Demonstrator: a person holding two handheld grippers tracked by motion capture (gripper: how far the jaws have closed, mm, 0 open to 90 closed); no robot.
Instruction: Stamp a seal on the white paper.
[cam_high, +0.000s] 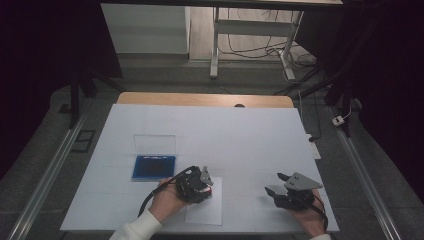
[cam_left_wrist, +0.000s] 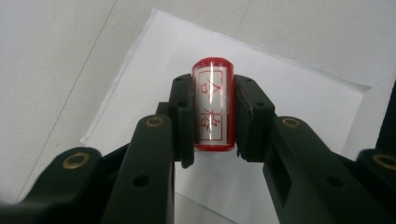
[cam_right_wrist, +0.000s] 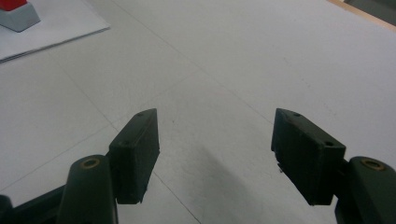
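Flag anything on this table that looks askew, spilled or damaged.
Nothing stands out. The left gripper holds a red cylindrical stamp squarely over the white paper sheet; the right gripper is open; the blue ink-pad case sits open, lid upright.

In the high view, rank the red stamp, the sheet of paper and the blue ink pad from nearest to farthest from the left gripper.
1. Red stamp: clamped between the left gripper's jaws.
2. Sheet of paper: directly beneath the gripper.
3. Blue ink pad: farther up the table, to the left.
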